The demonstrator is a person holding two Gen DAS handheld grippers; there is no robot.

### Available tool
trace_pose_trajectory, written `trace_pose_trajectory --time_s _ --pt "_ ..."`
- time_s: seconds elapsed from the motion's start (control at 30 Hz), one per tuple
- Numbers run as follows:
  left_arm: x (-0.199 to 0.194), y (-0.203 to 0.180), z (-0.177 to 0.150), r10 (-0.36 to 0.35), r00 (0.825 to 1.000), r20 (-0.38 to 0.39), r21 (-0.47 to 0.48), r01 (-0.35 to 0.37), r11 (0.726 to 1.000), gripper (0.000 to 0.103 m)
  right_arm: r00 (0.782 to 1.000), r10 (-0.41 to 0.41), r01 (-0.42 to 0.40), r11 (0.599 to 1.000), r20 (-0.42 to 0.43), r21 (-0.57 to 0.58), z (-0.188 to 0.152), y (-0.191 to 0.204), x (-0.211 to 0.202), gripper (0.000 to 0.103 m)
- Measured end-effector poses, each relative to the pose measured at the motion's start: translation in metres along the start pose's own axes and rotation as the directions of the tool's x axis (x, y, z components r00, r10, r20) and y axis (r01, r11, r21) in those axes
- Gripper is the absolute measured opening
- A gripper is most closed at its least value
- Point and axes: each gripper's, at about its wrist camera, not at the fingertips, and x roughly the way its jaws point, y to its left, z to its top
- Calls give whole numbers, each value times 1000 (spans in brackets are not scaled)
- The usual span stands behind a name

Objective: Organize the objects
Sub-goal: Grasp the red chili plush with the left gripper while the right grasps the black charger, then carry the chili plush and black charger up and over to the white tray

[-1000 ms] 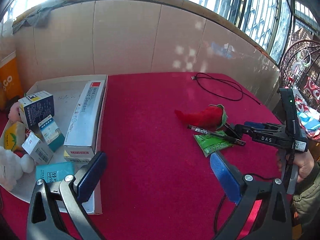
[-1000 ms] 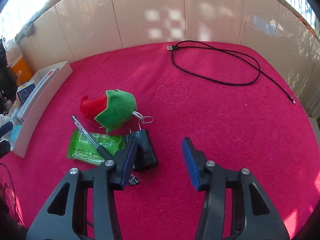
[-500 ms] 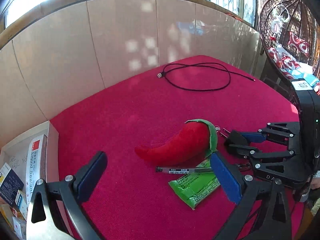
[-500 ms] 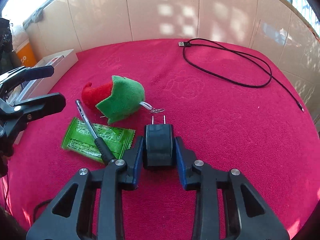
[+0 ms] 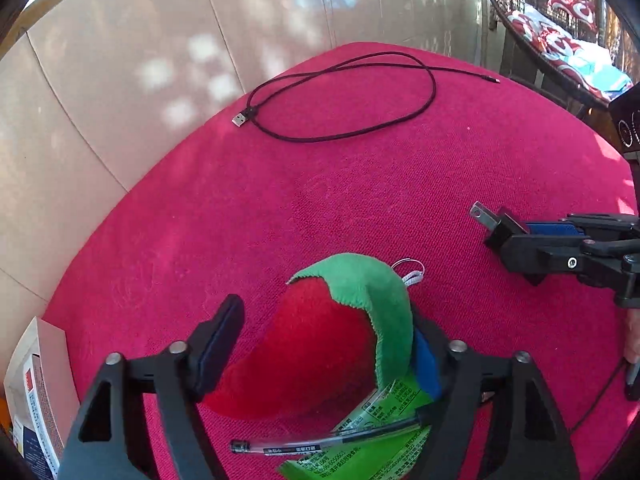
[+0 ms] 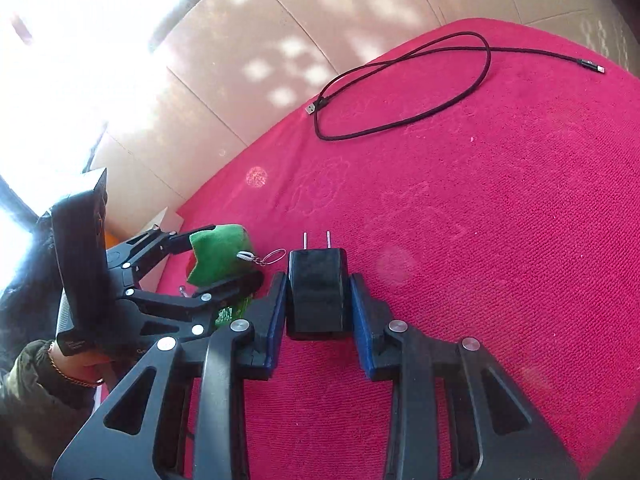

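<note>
A worktop (image 5: 360, 208) covered in magenta-pink cloth fills both views, backed by a beige panelled wall patched with sunlight.

Nearest in the left wrist view, the left tongs (image 5: 326, 344) are spread around a plush chilli (image 5: 320, 344), red in the body with a green cap. The right pad (image 5: 425, 364) touches the cap, while the left pad stands just clear of the red side, so the toy is bracketed and not visibly squeezed. A small key ring (image 5: 408, 270) sticks out from the cap. Under the chilli, low in the frame, lie a green packet (image 5: 372, 456) and a pen (image 5: 320, 440) across it.

In the right wrist view the right tongs (image 6: 318, 304) pinch a black plug adapter (image 6: 318, 288) between their blue pads, its two prongs pointing away from the camera. The adapter sits just right of the chilli's green cap and key ring.

At the left edge of the left wrist view, part of a white box (image 5: 36, 380) shows, with printed cartons inside it.

Farther back, well apart from everything else, a black USB cable (image 5: 352, 100) lies in a loose loop on the cloth near the wall, its connectors at either end.
</note>
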Motion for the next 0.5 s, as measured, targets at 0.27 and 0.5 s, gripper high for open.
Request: trace_pose_trajectory --time_s 0.27,0.5 --pt "-22 2 -10 3 997 78 -78 3 997 37 999 38 -38 999 9 36 0 -6 -2 30" --pt "-102 10 -58 -11 976 217 -249 66 966 37 999 45 -46 998 18 48 1 -4 -4 30"
